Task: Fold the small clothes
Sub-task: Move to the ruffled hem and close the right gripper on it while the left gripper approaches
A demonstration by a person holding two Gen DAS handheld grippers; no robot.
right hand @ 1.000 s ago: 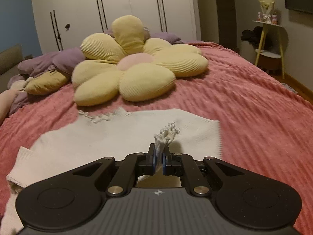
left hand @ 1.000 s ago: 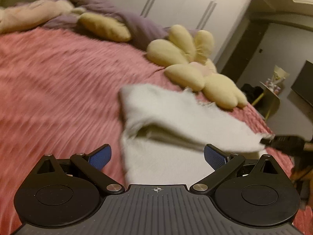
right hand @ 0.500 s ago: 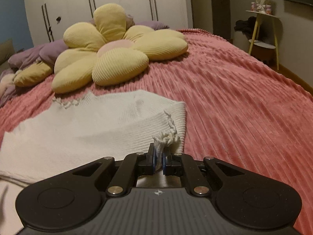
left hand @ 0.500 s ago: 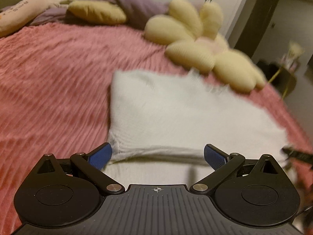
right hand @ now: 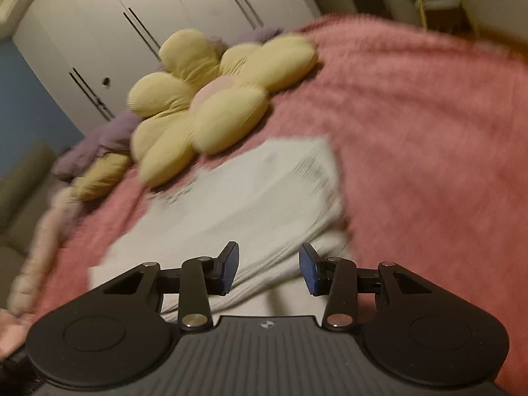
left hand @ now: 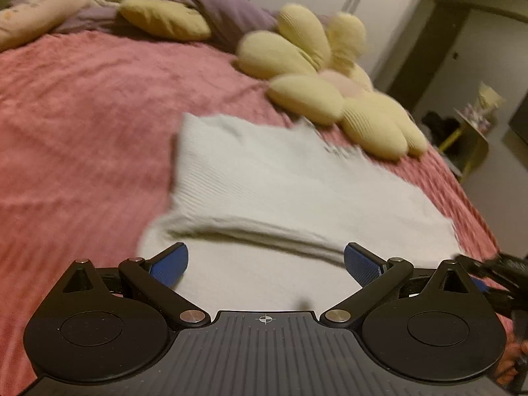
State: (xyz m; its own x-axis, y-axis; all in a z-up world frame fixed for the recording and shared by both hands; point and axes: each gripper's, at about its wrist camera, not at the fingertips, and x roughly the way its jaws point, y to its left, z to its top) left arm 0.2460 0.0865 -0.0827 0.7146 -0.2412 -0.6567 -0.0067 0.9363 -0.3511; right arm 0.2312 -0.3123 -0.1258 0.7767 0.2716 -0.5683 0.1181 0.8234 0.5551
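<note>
White knit garment folded over on the pink bed, both pairs of fingers spread.
Left wrist view: the cream garment (left hand: 297, 194) lies doubled ahead of the left gripper (left hand: 265, 260), whose fingers (left hand: 168, 262) stay wide apart. Right wrist view: the right gripper (right hand: 268, 269) has let go of the fringe; the garment lies between and beyond its parted fingers (right hand: 227, 265), near the flower cushion (right hand: 211, 99).

A yellow flower cushion (left hand: 333, 99) lies on the pink bedspread (left hand: 82, 115) toward the bed's head, with purple bedding (left hand: 227, 10) and a yellow pillow (left hand: 165, 19) beyond; white wardrobe doors (right hand: 132, 33) stand behind.
</note>
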